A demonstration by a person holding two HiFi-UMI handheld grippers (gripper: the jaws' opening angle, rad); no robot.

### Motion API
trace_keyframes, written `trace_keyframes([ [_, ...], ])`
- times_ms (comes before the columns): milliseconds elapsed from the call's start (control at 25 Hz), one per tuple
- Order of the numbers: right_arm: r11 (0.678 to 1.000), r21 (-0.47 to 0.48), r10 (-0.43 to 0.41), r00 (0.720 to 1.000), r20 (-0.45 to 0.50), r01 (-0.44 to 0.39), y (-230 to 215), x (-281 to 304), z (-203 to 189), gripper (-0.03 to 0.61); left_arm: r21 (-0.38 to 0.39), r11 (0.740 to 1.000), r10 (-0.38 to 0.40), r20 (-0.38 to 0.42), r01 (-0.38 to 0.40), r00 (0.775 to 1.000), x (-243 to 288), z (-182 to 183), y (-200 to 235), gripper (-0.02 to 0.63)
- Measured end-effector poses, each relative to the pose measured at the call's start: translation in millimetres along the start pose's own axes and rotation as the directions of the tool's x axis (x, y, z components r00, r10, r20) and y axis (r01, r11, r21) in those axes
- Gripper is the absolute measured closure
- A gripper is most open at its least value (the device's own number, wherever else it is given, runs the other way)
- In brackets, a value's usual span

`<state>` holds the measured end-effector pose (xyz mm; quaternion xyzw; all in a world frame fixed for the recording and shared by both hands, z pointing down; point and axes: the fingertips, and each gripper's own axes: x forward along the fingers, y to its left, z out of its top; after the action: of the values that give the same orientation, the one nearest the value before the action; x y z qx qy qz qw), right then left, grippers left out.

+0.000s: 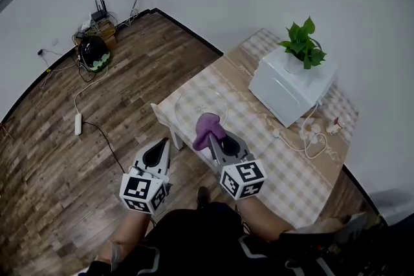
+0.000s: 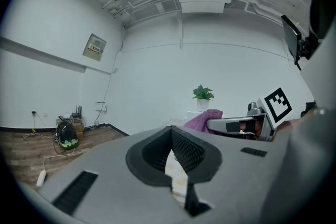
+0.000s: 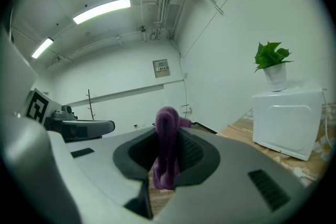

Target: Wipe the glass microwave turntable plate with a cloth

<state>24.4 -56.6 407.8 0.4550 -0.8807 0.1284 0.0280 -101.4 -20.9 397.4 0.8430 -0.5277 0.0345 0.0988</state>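
Bare test room, perhaps: microwave [image 1: 291,84], router [image 1: 98,10].

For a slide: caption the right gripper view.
Right gripper holds a purple cloth; white microwave with potted plant beyond.

Head view, both arms. The left gripper [image 1: 158,152] is pointing forward and slightly right, its marker cube [image 1: 143,192] sitting nearest the body above the bare left forearm [image 1: 126,234]. Its fingers [image 2: 190,152] are meeting at the tips with nothing between them. The right gripper [image 1: 218,143] is reaching further forward than the left gripper, its marker cube [image 1: 242,179] tilting upward. Its fingers [image 3: 193,150] are closing on a purple cloth [image 3: 167,136], which is bulging above the fingertips and hanging below them.
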Motion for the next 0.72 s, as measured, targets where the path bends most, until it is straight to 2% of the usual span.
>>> trace_keyframes([
  [520, 0.996, -0.004, 0.09, 0.996, -0.009, -0.09, -60, 41, 15, 0.505, -0.011, 0.997, 0.07, -0.029, -0.07, 0.997, 70, 4, 5, 0.611],
  [720, 0.995, 0.004, 0.098, 0.995, -0.017, -0.098, -83, 53, 15, 0.505, -0.003, 0.994, 0.107, -0.049, -0.107, 0.993, 85, 4, 10, 0.611],
])
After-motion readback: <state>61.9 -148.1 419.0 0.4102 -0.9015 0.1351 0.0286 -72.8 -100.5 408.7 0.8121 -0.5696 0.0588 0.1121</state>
